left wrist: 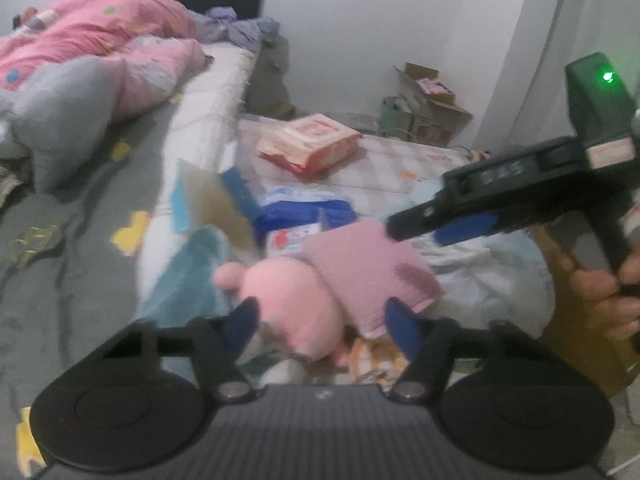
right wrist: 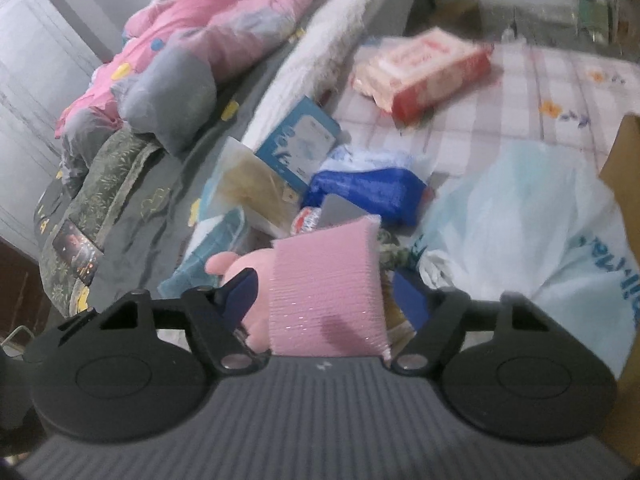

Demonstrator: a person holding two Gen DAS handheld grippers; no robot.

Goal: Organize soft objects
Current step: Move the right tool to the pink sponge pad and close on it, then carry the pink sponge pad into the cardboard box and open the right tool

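Roughly: right gripper (right wrist: pixel 322 298) had its blue-padded jaws part-spread around the pink ribbed cushion (right wrist: pixel 326 280); the cushion filled most of the gap, and whether the pads already pressed on it I could not tell. Left gripper (left wrist: pixel 322 322) had jaws part-spread too, straddling the pink plush toy (left wrist: pixel 288 300) and the cushion's lower edge, no clear contact. Both soft things lay touching each other on the heap of clutter at the foot of the bed (left wrist: pixel 80 208), cushion leaning over the plush.

Judgement: step in hand was taking hold of the cushion and the plush. To do it well, bite deep into the stuffing, not a skin-pinch, since soft fill squashes and slips; lift the cushion first because it overlaps the toy.

Materials: cushion square, fine ribbed knit, slight sheen. Plush rounded, smooth fleece, stubby limb at the left. Around them a glossy blue plastic pack (right wrist: pixel 364 192), a thin crinkly white plastic bag (right wrist: pixel 520 216), a red-and-white wrapped packet (right wrist: pixel 424 68) on the checked sheet, a grey pillow (right wrist: pixel 168 100) and pink quilt (left wrist: pixel 92 36) on the bed
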